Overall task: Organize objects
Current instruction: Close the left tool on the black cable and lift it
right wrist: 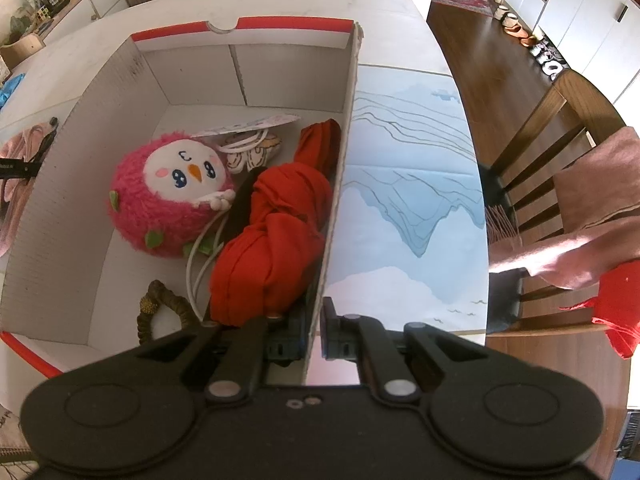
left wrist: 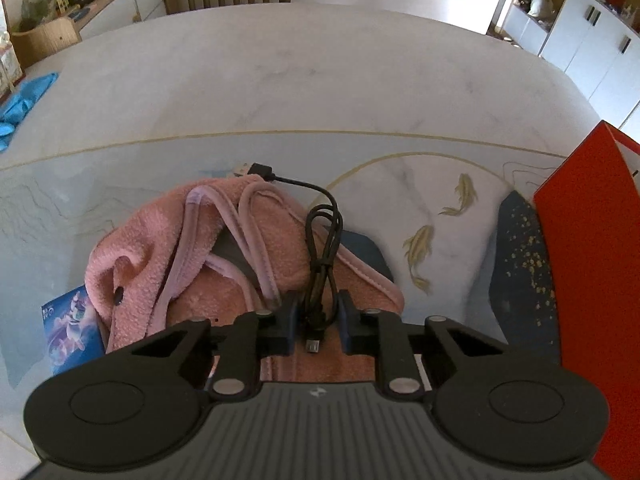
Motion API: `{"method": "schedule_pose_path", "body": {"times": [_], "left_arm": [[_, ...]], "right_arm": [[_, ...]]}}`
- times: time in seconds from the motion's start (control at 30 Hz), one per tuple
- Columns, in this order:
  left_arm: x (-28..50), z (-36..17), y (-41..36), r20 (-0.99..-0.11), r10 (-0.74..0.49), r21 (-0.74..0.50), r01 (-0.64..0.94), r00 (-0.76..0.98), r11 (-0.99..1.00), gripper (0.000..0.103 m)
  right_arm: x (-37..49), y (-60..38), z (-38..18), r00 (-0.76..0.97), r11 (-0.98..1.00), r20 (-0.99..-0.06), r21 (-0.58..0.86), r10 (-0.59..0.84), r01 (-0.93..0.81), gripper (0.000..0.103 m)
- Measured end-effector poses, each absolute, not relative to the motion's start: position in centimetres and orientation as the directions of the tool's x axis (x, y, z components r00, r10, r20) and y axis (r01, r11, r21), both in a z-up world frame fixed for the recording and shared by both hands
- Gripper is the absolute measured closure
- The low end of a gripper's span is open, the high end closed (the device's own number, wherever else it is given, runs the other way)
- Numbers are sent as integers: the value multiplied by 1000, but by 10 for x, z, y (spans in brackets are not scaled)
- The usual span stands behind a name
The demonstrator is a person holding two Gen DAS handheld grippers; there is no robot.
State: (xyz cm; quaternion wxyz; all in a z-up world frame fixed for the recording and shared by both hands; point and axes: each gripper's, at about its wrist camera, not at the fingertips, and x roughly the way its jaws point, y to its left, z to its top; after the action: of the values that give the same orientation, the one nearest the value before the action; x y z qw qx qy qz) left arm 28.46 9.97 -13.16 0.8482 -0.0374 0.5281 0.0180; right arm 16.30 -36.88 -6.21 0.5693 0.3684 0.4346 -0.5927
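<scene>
Here, left gripper (left wrist: pixel 318 326) jaws spread, straddling a bundled black USB cable (left wrist: pixel 322 258) lying on a pink fleece garment (left wrist: pixel 200 264) on the table mat (left wrist: pixel 452 200). Right gripper (right wrist: pixel 316 332) clamped on the right wall of the cardboard box (right wrist: pixel 340 184); pink plush bird (right wrist: pixel 172 196) and red cloth (right wrist: pixel 276 236) inside.

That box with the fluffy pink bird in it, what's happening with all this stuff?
Someone is tidying things into the box, using a gripper in each hand. The right gripper pinches the box's side wall, with the pink bird plush and a red cloth inside. The left gripper sits around a coiled black cable lying on a pink towel on the table beside the box. Its fingers haven't visibly closed on it.
</scene>
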Motion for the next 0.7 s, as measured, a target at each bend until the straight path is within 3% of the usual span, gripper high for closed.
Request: {"method": "schedule_pose_path", "body": {"times": [0.1,0.37,0.7], "left_arm": [[280,-127,96,-887,0,-23,-46,462,999,93],[260,-91,96,-842,-34,-41,-1,539,999,94],[240,-36,90,-774,-148,-152,46,615,987,95]], "right_arm": [[163,-369,-62,-83,23,-931,-97,-355,995,97],[163,-368,-62,-89,19,-932,-102,-352,995,97],[164,-369,-64,-97,13,-932,-109,-350,994,98]]}}
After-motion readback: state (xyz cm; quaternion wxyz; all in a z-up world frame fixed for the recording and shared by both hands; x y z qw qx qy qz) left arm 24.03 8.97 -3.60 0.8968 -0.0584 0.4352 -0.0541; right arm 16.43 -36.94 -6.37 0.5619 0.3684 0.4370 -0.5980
